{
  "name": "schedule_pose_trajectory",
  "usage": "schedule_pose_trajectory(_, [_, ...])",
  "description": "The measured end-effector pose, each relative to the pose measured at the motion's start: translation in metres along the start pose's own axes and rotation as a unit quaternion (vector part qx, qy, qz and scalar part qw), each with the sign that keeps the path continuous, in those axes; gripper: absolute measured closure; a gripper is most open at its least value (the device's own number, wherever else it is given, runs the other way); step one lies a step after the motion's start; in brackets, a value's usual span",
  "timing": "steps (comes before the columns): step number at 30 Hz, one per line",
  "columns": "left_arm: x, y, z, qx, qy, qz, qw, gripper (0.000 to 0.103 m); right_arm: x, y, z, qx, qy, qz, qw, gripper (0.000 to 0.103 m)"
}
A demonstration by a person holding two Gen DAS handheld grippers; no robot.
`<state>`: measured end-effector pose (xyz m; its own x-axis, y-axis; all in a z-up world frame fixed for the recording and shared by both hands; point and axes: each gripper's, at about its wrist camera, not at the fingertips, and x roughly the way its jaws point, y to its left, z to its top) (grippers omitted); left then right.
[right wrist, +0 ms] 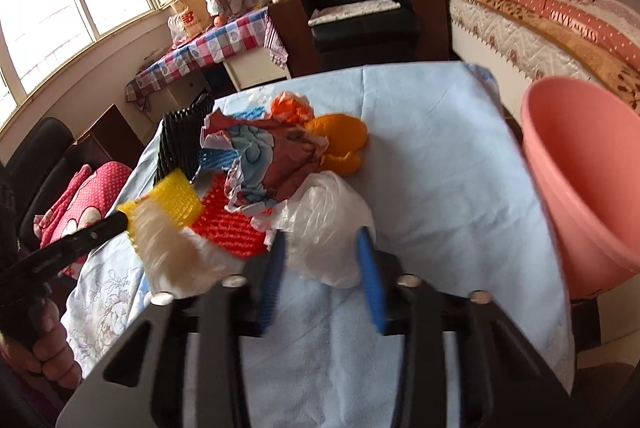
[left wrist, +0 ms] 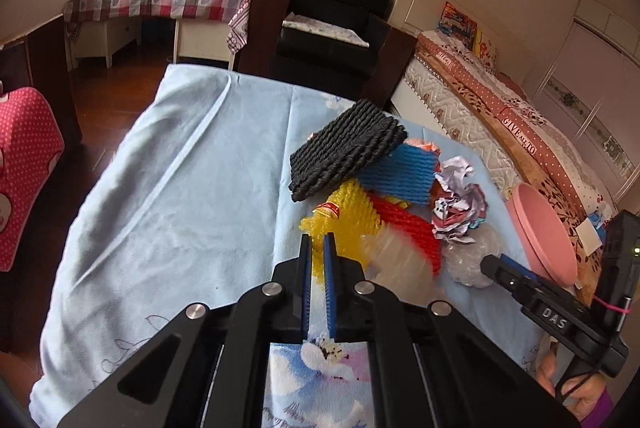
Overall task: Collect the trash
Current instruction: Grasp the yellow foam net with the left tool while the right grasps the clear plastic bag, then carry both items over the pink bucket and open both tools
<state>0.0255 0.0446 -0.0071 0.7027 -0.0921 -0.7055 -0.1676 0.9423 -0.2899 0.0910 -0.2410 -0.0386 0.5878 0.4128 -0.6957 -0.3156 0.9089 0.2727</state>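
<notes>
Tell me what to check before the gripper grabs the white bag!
1. Right gripper open: ok.
2. White plastic bag between its fingers: ok.
3. Bag free of the crumpled paper: cannot tell; the paper lies right against it.
4. Pink bin close by on the right: ok.
5. Left gripper shut on the yellow net, out of the way: ok.

black left gripper point(left wrist: 319, 248) with blue ribbed pads, silver screws; right gripper point(right wrist: 323, 252) alike.
</notes>
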Motion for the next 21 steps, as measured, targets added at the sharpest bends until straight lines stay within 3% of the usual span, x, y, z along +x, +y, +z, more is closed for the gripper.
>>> schedule_pose_trajectory(5, [-0.027, -0.005, -0.003, 0.007, -0.034, -0.015, 0.9993, 0.098, -0.011, 0.002, -0.003, -0.003, -0.007, 0.005, 1.000, 0.087])
schedule_pose_trajectory(21, [-0.074, -0.071, 0.004, 0.066, -0.069, -0.064, 0.9934, 0.098, -0.082, -0.022, -0.001, 0.008, -0.088, -0.003, 0.996, 0.089])
